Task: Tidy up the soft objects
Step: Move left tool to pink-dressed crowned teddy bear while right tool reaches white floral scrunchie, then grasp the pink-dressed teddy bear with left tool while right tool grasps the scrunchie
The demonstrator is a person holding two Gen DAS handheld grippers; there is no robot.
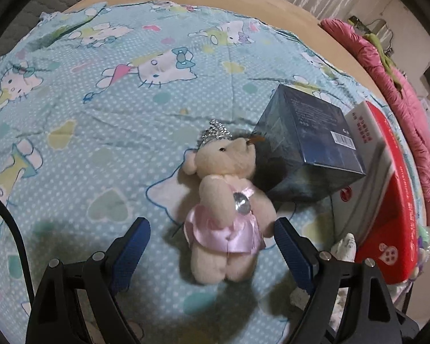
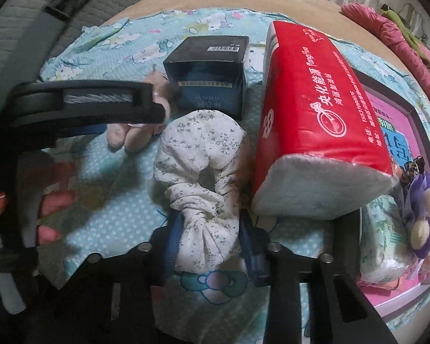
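Your right gripper (image 2: 207, 243) is pinching the white floral scrunchie (image 2: 199, 177) at its knot, on the blue cartoon sheet (image 1: 100, 114). Your left gripper (image 1: 212, 235) is spread wide around the legs of the small bear (image 1: 226, 200), not yet touching. Next, I think, you close on the bear. Farther back stand the dark blue box (image 1: 304, 143) and the red tissue pack (image 2: 315, 109).

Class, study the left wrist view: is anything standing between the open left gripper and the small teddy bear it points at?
Nothing visible does. The teddy bear lies on the bedsheet, its legs between the open fingers of the left gripper. The dark blue box sits beyond its head, not in the way.
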